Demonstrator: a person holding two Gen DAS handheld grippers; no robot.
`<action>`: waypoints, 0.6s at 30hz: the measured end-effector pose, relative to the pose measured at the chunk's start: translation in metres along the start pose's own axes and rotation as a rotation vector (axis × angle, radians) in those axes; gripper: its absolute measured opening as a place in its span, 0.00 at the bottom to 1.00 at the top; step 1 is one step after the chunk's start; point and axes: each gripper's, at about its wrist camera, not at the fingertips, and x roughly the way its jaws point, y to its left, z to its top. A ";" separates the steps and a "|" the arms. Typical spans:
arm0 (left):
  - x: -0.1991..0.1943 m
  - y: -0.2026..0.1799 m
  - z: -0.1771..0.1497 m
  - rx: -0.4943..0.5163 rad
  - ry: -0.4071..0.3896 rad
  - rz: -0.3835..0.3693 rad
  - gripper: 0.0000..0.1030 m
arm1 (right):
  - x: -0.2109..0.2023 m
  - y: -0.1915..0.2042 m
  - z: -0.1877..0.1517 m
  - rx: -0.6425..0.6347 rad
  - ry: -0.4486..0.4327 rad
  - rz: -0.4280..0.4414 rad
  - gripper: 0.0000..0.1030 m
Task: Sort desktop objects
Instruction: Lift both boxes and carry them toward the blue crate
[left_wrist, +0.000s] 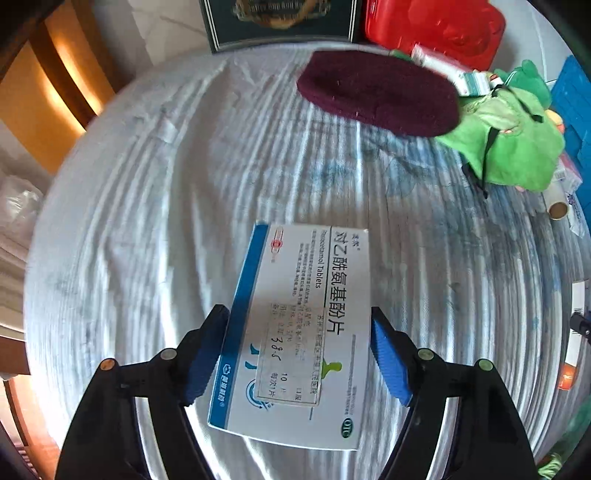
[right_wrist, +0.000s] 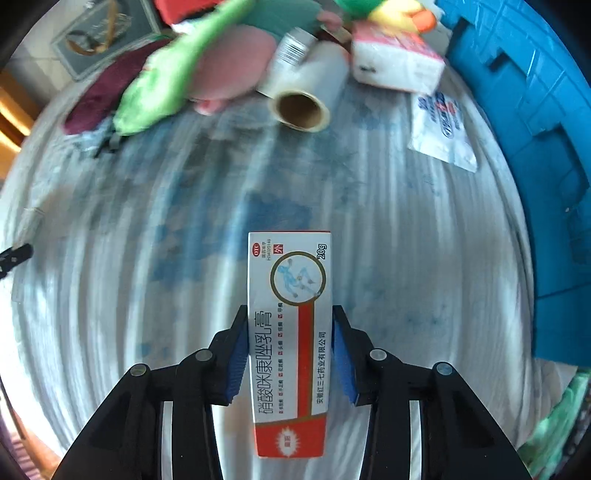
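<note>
My left gripper (left_wrist: 297, 332) is shut on a white and blue tablet box (left_wrist: 295, 332) and holds it above the white striped cloth (left_wrist: 166, 221). My right gripper (right_wrist: 289, 328) is shut on a white and red ointment box (right_wrist: 290, 332) and holds it above the same cloth (right_wrist: 147, 258). Both boxes point away from me along the fingers.
A maroon hat (left_wrist: 376, 92), a green plush toy (left_wrist: 509, 144), a red container (left_wrist: 436, 26) and a dark framed box (left_wrist: 280, 22) lie at the far side. A plastic-wrap roll (right_wrist: 303, 99), a tissue pack (right_wrist: 395, 62), a white sachet (right_wrist: 439, 125) and a blue crate (right_wrist: 535, 129) lie near the right gripper.
</note>
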 end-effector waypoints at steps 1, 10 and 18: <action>-0.014 0.000 -0.004 0.000 -0.038 0.000 0.72 | -0.008 0.005 -0.001 -0.009 -0.020 0.010 0.40; -0.073 -0.020 -0.021 -0.016 -0.180 -0.079 0.42 | -0.077 0.045 0.000 -0.090 -0.251 0.044 0.40; -0.037 -0.022 -0.033 -0.007 -0.043 -0.069 0.53 | -0.054 0.036 -0.019 -0.089 -0.151 0.058 0.40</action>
